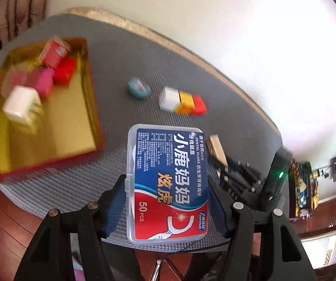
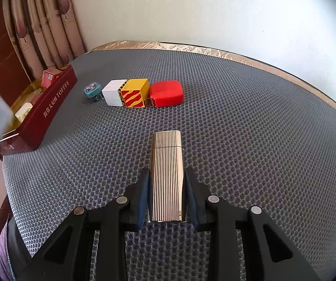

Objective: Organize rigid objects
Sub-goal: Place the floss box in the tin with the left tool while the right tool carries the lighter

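Pinching floss box [image 1: 168,182], left jaws hide its edges; right jaws clamp lighter [image 2: 166,175]

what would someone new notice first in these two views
The clear plastic dental floss box with a blue and red label fills the left wrist view, clamped between the left gripper jaws above the grey mat. In the right wrist view, the ribbed silver metal lighter sits in the right gripper jaws. Behind it stands a row: white cube, yellow and red striped cube, red rounded case.
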